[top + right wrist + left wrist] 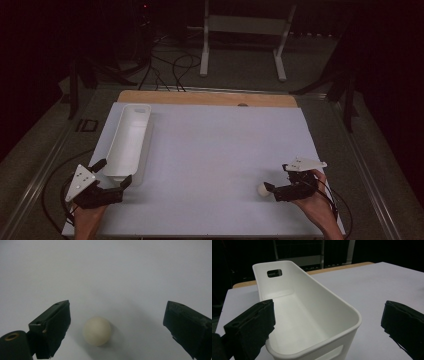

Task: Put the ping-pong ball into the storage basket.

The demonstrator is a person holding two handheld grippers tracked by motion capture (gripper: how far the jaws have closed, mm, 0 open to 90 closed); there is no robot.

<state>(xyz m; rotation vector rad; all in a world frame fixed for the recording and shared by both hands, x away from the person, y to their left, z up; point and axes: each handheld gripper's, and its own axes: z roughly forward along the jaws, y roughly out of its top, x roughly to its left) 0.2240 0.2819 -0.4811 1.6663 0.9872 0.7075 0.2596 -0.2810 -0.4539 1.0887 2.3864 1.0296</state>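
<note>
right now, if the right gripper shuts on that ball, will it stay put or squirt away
The ball is round and smooth on a flat table, so it likely rolls at any off-centre touch. It sits nearer one jaw of the open right gripper, so that jaw would probably nudge it first. It looks light.

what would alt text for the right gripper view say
A small cream-white ball rests on a pale grey table, lying between the right gripper's two black jaws, which stand wide apart and do not touch it. The ball sits nearer the jaw at the left of the picture.
</note>
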